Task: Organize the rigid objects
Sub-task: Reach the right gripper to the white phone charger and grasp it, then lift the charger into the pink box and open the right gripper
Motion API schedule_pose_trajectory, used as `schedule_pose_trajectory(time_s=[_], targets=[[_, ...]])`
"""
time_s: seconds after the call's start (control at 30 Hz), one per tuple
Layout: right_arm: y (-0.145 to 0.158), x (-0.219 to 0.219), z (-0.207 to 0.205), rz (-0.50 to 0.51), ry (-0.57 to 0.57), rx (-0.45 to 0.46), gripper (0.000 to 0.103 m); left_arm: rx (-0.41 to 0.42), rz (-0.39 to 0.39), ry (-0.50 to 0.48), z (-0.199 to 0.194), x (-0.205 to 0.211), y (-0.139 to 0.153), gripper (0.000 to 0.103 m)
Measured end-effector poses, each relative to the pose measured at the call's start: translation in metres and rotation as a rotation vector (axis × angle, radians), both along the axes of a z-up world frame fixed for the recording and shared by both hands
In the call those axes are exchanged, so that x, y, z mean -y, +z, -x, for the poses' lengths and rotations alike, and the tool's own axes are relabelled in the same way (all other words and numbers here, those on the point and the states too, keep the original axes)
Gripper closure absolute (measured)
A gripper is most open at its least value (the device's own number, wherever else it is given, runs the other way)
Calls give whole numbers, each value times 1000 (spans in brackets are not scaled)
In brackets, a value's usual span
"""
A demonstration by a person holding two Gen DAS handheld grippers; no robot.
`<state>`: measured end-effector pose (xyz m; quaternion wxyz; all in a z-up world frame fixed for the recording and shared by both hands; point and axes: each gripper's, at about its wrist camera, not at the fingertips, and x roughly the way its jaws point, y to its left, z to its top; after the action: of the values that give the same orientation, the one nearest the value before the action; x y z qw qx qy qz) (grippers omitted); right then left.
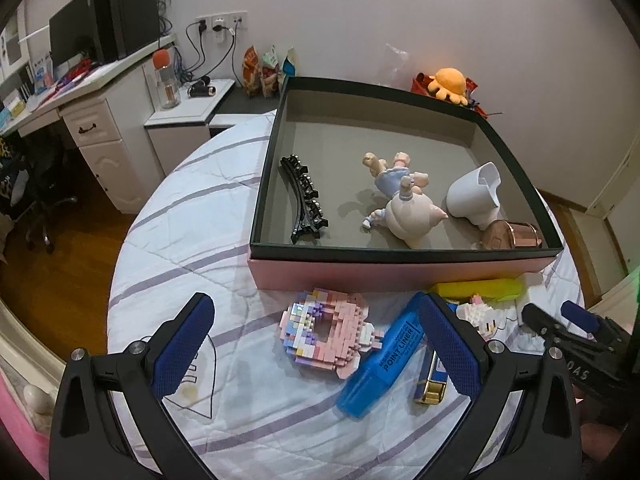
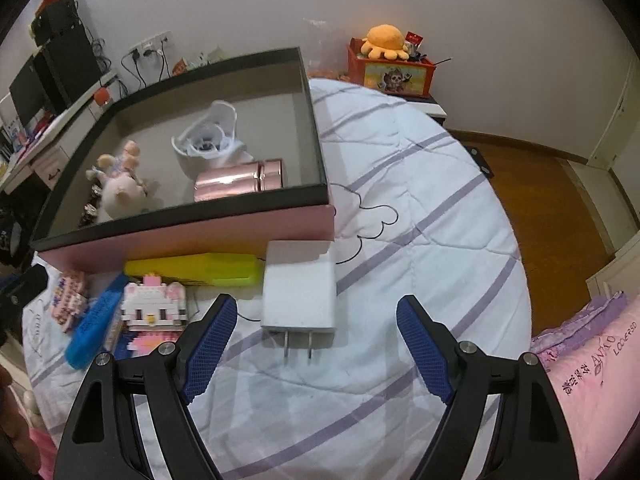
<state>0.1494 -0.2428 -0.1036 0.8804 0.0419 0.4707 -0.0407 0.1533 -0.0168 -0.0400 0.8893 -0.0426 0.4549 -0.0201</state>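
A pink box with a black rim (image 1: 404, 251) (image 2: 180, 216) sits on the bed and holds a black hair clip (image 1: 304, 200), a pig figurine (image 1: 404, 204), a white cup-like piece (image 1: 476, 192) and a rose-gold cylinder (image 2: 240, 181). In front of it lie a pink brick-built ring (image 1: 328, 334), a blue highlighter (image 1: 384, 364), a yellow highlighter (image 2: 192, 270), a white brick-built cat (image 2: 154, 308) and a white plug adapter (image 2: 299, 300). My left gripper (image 1: 316, 344) is open above the pink ring. My right gripper (image 2: 316, 344) is open just short of the adapter's prongs.
The white quilt with purple stripes (image 2: 420, 216) covers the bed. A small blue and gold item (image 1: 430, 380) lies beside the blue highlighter. A pink pillow (image 2: 592, 380) is at the right. A desk (image 1: 80, 96) and wooden floor (image 1: 52, 280) lie to the left.
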Motion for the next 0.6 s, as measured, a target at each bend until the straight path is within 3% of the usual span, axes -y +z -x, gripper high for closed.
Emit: schedule_pose_trajectory(time_s=[0.13, 0.2, 0.27, 0.4, 0.6], targets=[[-9, -5, -6, 23, 20, -15, 21, -3, 1, 4, -4, -1, -1, 0], [-14, -4, -9, 46, 11, -24, 32, -5, 3, 4, -4, -1, -2, 0], [-17, -2, -9, 48, 15, -15, 34, -7, 1, 4, -4, -1, -2, 0], [-14, -3, -7, 42, 32, 8, 62, -9, 9, 6, -4, -1, -3, 0], [-9, -4, 1, 29, 41, 15, 63, -3, -3, -4, 2, 2, -3, 0]])
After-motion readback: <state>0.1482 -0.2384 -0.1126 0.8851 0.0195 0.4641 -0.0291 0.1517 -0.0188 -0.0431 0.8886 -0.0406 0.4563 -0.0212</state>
